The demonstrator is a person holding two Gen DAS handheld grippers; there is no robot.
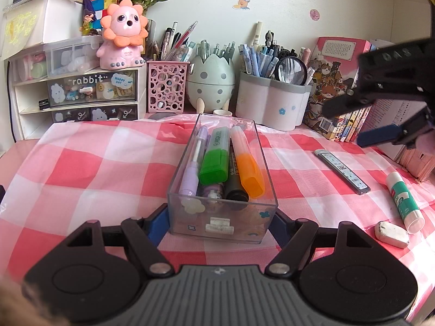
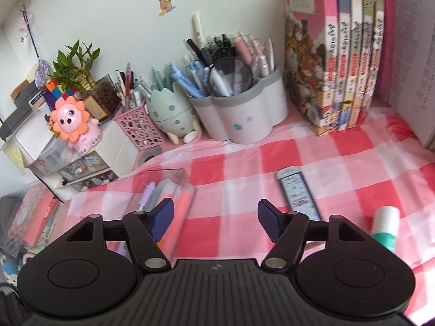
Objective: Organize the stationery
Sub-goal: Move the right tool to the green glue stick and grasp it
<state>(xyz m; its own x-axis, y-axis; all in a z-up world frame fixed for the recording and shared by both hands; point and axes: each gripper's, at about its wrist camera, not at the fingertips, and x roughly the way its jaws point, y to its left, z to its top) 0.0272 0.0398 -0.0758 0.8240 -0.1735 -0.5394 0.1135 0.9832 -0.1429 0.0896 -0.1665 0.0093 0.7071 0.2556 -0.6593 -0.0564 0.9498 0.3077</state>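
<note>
A clear plastic box (image 1: 222, 224) sits on the checked cloth and holds a purple pen (image 1: 193, 163), a green highlighter (image 1: 215, 155), a black marker (image 1: 236, 187) and an orange highlighter (image 1: 248, 163). My left gripper (image 1: 221, 221) is shut on the box's near end, one finger on each side. My right gripper (image 2: 216, 217) is open and empty, held above the cloth; it also shows in the left wrist view (image 1: 350, 122). A lead refill case (image 1: 342, 170), a glue stick (image 1: 404, 201) and a white eraser (image 1: 391, 233) lie on the cloth to the right. The box (image 2: 163, 190) shows blurred in the right wrist view.
Along the back stand a pink mesh pen holder (image 1: 167, 87), an egg-shaped holder (image 1: 210, 84), a white pen pot (image 1: 272, 100), a drawer unit (image 1: 81, 95) with a pink lion toy (image 1: 123, 35), and a row of books (image 2: 339, 54) at the right.
</note>
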